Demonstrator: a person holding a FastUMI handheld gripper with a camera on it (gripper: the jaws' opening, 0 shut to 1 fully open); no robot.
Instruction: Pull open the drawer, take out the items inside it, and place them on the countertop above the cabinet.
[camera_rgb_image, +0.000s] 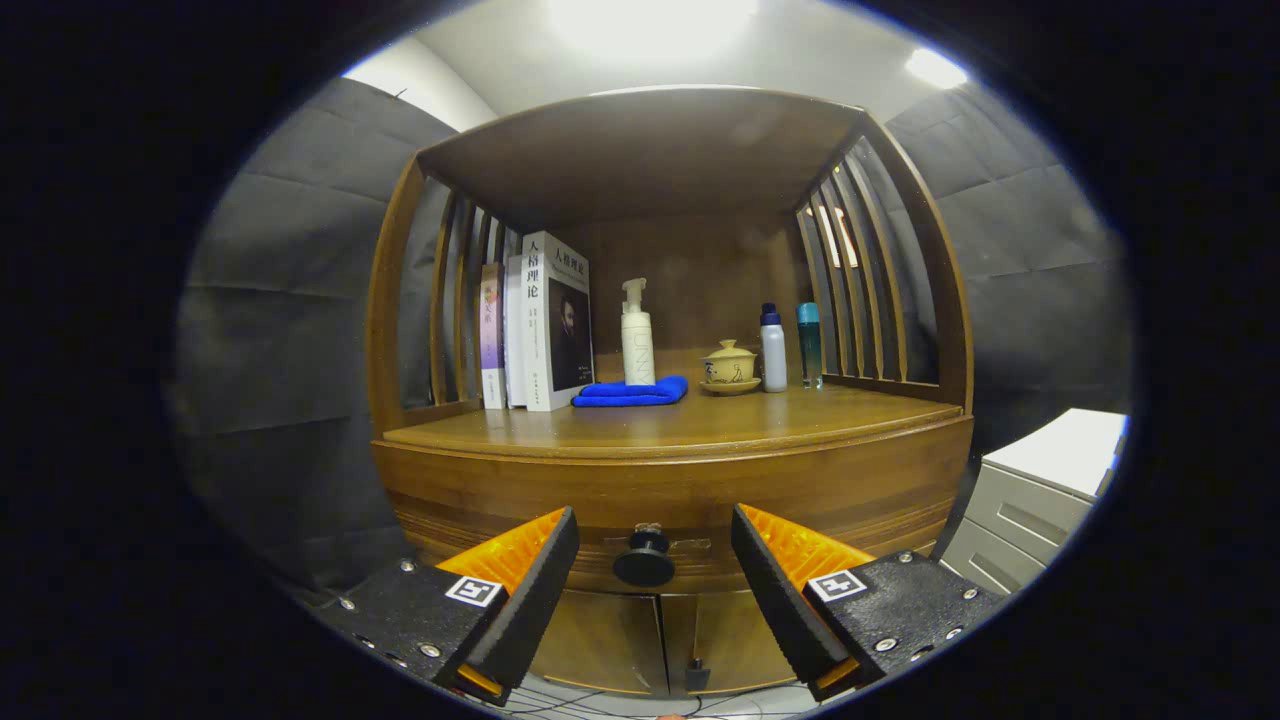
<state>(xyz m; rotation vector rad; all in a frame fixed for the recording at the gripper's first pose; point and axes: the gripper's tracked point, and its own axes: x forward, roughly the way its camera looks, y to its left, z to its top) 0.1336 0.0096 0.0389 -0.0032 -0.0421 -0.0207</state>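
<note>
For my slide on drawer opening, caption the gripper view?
Open gripper lined up on the closed drawer's black knob, countertop above.

The cabinet (680, 480) was polished brown wood with a soft sheen. The drawer knob (644, 565) looked matt black, and the spread fingers (540, 570) of the tool (655, 560) ribbed black plastic over orange.

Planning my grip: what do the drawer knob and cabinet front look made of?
Drawer knob: dark, smooth, slightly glossy, probably metal or painted wood; it sits between the open gripper's fingers. Cabinet front: brown wood, visible grain, satin varnish.
</note>
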